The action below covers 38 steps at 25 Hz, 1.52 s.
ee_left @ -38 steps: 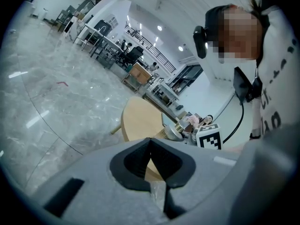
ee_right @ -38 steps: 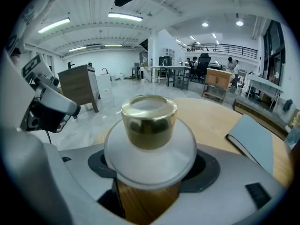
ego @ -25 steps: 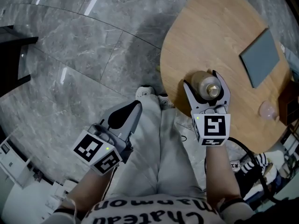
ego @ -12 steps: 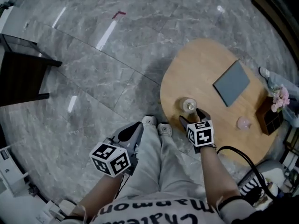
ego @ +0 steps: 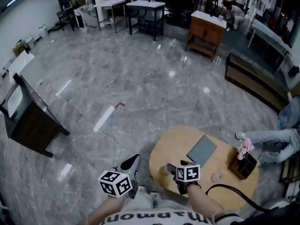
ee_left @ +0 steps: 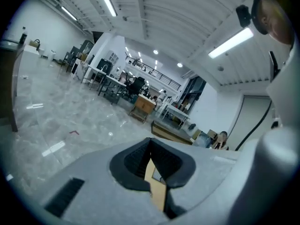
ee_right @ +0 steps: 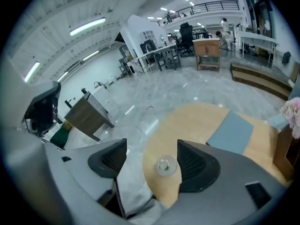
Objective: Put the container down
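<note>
- Two grippers sit closest to us, above our pale trousers. The left gripper is out over the floor, beside the table's near left edge. In its own view the jaws are pressed together with nothing between them.
- The right gripper hangs over the table's near edge, its jaws wide apart and touching nothing.
- One container stands upright on the table, just inside that near edge. We look down on its round pale body and shiny cap, which show in the gap between the right gripper's jaws, nearer the right-hand jaw. In the head view that gripper mostly covers it.
- A black cable curves over the table's near right edge.
- A grey pad lies flat at the table's middle. A small pink object lies toward the near right edge. A dark box of pink flowers stands at the right edge.
- Beyond the right edge we see a seated person's legs.
- On the grey marble floor past the table lie a white strip and a red mark. A dark side table stands well off to the left.
- Farthest off are a wooden cabinet and white tables.
</note>
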Motion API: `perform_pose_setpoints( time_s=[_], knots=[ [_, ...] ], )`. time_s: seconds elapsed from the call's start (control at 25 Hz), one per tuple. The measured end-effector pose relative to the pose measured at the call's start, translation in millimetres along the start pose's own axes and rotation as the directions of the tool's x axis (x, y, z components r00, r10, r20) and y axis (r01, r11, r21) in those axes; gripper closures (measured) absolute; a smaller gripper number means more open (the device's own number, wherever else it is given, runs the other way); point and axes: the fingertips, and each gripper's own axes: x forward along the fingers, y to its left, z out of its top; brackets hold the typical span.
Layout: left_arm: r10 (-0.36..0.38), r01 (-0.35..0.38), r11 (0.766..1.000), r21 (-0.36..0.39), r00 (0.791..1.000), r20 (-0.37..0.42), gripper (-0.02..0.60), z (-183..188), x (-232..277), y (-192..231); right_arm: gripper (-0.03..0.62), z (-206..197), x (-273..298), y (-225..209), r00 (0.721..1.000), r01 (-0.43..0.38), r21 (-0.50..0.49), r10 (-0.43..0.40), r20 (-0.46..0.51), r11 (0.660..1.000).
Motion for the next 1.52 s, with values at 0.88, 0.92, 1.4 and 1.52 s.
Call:
perform_pose_setpoints(
  time_s=[0.88,0.92,1.4,1.52],
  knots=[
    [-0.484,0.350,0.857,0.378,0.799,0.357,0.567,252.7,-73.4,-157.7,0.557,289.2,-335.8,153.4,0.557,0.049,-0.370,0.282,0.781,0.928],
    [-0.495,0.359,0.849,0.387,0.798,0.344,0.566,253.9,-72.7,-156.3,0.557,286.8,-337.7,148.5,0.558,0.074,-0.339,0.242,0.793,0.938],
    [-0.662,0.573,0.721,0.388,0.735,0.146,0.566,260.8,-103.7,-121.4,0.576,230.4,-334.4,183.6,0.529,0.216,-0.026,-0.095,0.843,0.976],
    [-0.702,0.627,0.686,0.369,0.704,0.109,0.566,257.5,-120.7,-113.6,0.577,209.9,-328.7,213.2,0.547,0.259,-0.004,-0.143,0.825,0.966]
  ],
)
